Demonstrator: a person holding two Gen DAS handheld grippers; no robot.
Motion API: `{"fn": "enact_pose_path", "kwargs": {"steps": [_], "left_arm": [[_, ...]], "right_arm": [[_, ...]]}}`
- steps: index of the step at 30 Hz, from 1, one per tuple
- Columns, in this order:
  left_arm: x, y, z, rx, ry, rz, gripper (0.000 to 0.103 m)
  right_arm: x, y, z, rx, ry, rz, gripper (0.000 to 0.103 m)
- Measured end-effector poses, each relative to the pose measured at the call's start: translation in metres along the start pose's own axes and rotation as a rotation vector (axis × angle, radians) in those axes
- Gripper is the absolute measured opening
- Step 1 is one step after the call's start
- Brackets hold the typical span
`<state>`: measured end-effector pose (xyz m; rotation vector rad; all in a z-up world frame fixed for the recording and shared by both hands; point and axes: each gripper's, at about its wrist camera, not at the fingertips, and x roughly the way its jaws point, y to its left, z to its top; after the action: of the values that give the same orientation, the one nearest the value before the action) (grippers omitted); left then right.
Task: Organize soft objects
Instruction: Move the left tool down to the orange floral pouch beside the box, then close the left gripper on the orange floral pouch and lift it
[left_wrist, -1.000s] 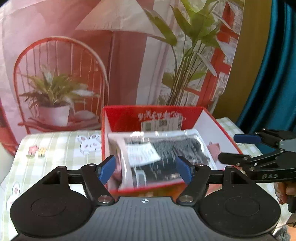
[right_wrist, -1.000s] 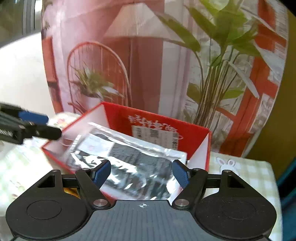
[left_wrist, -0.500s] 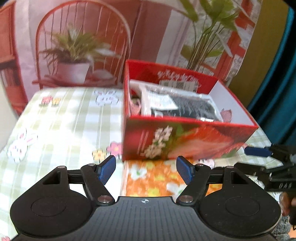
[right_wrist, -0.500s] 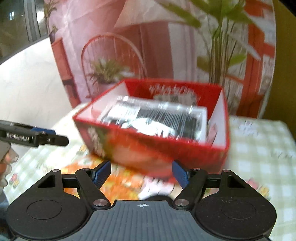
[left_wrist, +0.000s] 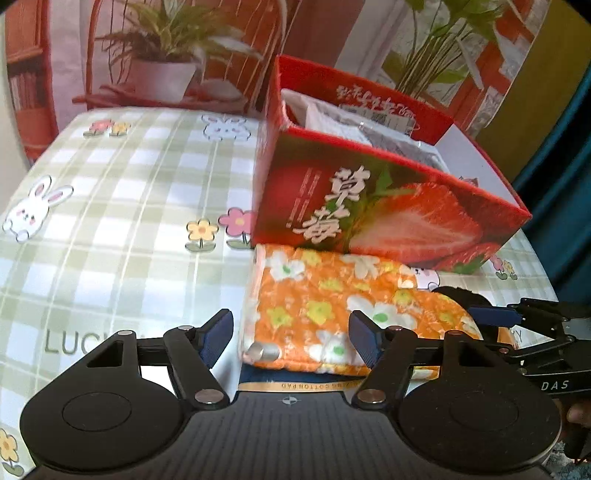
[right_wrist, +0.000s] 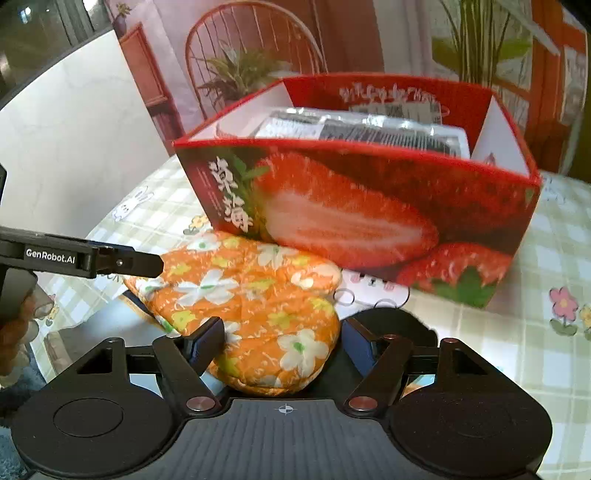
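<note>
Left gripper (left_wrist: 291, 334): jaws closing, still apart, with nothing pressed between the blue pads; the near left corner of the mitt shows in the gap.
Right gripper (right_wrist: 282, 341): jaws apart, no pad pressing; the mitt's rounded near end lies between them. In the left view it comes in from the right edge, at the mitt's right end.
Mitt (left_wrist: 332, 306): orange quilted oven mitt with white and yellow flowers, lying flat on the tablecloth, just in front of the box. Its far edge looks to touch the box's near wall, though I cannot tell for sure. A small metal stud sits at its near left corner.
Pad pack (left_wrist: 295, 384): dark flat packet with a gold edge strip, under the mitt's near edge, mostly hidden.
Box (left_wrist: 388, 218): red open-topped carton with a strawberry print on its near wall, standing upright on the table beyond the mitt.
Bag (right_wrist: 369, 133): clear plastic packet with dark contents and a white label, lying inside the box, its top about level with the rim.
Tablecloth (left_wrist: 129, 206): green and white check with rabbits and flowers, covering the table; bare to the left of the box.
Backdrop (left_wrist: 166, 48): printed scene of a potted plant on a red chair, behind the table.
Hand (right_wrist: 14, 325): a person's fingers at the left edge of the right view, holding the left gripper's handle.
</note>
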<state>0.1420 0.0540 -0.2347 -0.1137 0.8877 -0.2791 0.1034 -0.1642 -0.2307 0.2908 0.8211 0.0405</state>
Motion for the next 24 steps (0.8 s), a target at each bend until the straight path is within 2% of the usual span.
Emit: {"fn": "enact_pose_path", "kwargs": {"steps": [4, 6, 7, 12, 15, 17, 24], "left_arm": [[0.005, 0.002, -0.003, -0.013, 0.015, -0.007, 0.070], [0.006, 0.002, -0.005, -0.015, 0.017, -0.016, 0.065], [0.007, 0.001, -0.006, -0.014, 0.015, -0.012, 0.064], [0.002, 0.003, -0.007, -0.014, -0.014, 0.005, 0.041], [0.000, 0.004, -0.008, -0.018, -0.021, 0.004, 0.038], [-0.001, 0.003, -0.010, -0.016, -0.022, 0.006, 0.037], [-0.004, 0.003, -0.010, -0.014, -0.040, -0.005, 0.030]], "right_arm": [[0.006, -0.004, -0.004, 0.032, 0.020, 0.013, 0.068], [0.007, -0.005, -0.005, 0.036, 0.021, 0.017, 0.067], [0.008, -0.004, -0.005, 0.035, 0.022, 0.020, 0.065], [0.008, -0.002, -0.003, 0.018, 0.017, 0.020, 0.052], [0.007, -0.001, -0.002, 0.012, 0.011, 0.024, 0.044], [0.006, 0.000, -0.002, 0.002, 0.006, 0.012, 0.034], [0.005, -0.003, -0.001, 0.000, 0.000, 0.012, 0.029]]}}
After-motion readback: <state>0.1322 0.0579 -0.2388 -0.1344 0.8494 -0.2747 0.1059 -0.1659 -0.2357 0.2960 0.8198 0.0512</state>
